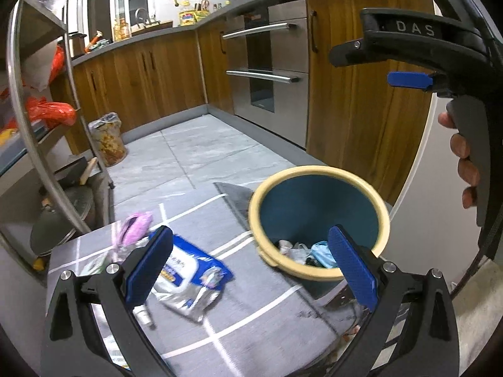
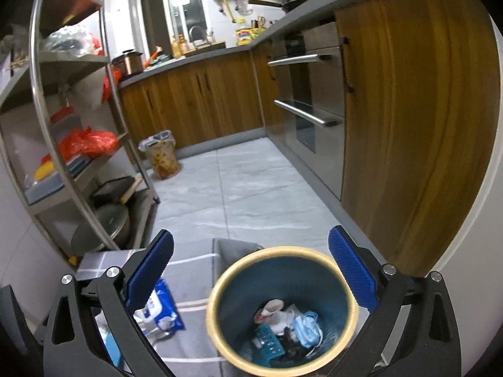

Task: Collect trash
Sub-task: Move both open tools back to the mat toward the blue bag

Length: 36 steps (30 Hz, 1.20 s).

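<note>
Right wrist view: both grippers, right (image 2: 251,282) and left (image 1: 248,270), are spread empty; crumpled trash is seen inside the round blue cream-rimmed bin (image 2: 220,286), while a blue-and-white wipes packet (image 1: 188,279) is left on the mat

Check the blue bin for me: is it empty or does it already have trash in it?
Partly filled. The right wrist view shows the blue bin upright with a face mask and other crumpled bits at its bottom, far below the rim.
</note>
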Each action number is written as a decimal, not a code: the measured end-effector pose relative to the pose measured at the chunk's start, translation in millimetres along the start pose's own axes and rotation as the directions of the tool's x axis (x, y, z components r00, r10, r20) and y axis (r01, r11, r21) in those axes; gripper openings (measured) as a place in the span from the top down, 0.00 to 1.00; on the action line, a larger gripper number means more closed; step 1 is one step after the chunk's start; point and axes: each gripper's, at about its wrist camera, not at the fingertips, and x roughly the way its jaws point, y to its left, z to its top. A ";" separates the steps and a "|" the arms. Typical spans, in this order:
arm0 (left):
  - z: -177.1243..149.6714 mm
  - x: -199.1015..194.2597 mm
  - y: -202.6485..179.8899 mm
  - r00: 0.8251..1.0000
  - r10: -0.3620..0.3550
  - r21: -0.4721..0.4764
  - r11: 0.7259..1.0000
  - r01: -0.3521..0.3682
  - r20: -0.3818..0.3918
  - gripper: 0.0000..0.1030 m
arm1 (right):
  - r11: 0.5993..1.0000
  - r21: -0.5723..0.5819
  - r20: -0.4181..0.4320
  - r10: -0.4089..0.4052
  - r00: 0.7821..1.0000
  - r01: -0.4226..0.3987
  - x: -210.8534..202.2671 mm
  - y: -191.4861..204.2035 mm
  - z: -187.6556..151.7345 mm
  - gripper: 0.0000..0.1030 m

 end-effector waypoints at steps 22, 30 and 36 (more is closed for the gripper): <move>-111.3 -28.7 163.5 0.909 0.338 -0.185 0.904 -0.385 -0.242 0.06 | 0.976 -0.109 -0.129 0.174 0.976 -0.189 18.6 148.5 -22.2 0.05; -153.9 -31.1 209.5 0.874 0.351 -0.197 0.881 -0.430 -0.337 0.06 | 0.973 -0.049 -0.178 0.213 0.961 -0.224 33.9 187.3 -32.6 0.05; -168.7 -21.8 225.9 0.874 0.311 -0.242 0.877 -0.415 -0.373 0.06 | 0.968 -0.073 -0.221 0.219 0.950 -0.240 47.3 213.7 -40.1 0.05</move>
